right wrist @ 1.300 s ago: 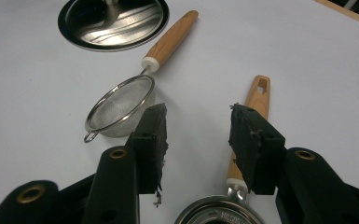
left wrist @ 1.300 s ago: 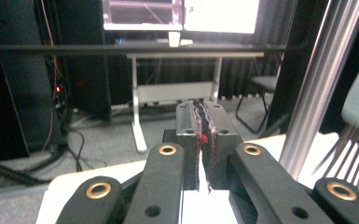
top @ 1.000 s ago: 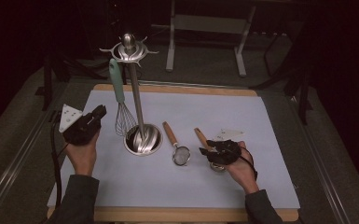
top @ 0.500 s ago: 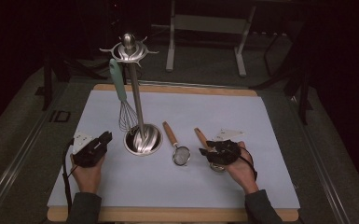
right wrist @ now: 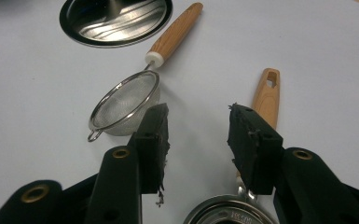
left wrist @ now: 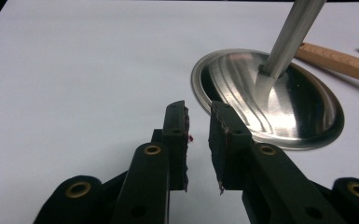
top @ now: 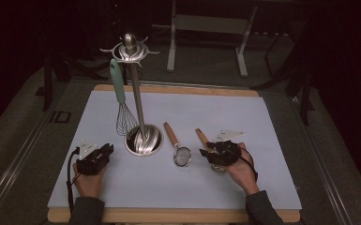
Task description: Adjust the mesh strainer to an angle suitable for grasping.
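Note:
A steel utensil stand [top: 143, 139] with a round base and a tall pole stands on the pale mat, and a teal-handled whisk [top: 120, 101] hangs from its top ring. My left gripper [top: 95, 157] rests low on the mat left of the base [left wrist: 268, 98]. Its jaws [left wrist: 198, 109] stand slightly apart after just opening, with nothing between them. A small wooden-handled strainer [right wrist: 126, 105] lies right of the base. My right gripper [right wrist: 198, 112] is open above a second wooden-handled utensil [right wrist: 265, 95], whose metal bowl [right wrist: 228, 214] lies under the jaws.
The pale mat [top: 262, 122] covers a wooden board whose edge shows at the front [top: 169, 215]. Dark floor and a metal frame [top: 206, 28] lie beyond the table's far edge. Open mat stretches in front of both hands and to the far right.
My left hand has come down from beside the whisk to the mat near the front left, and its jaws have parted. The right hand has kept still.

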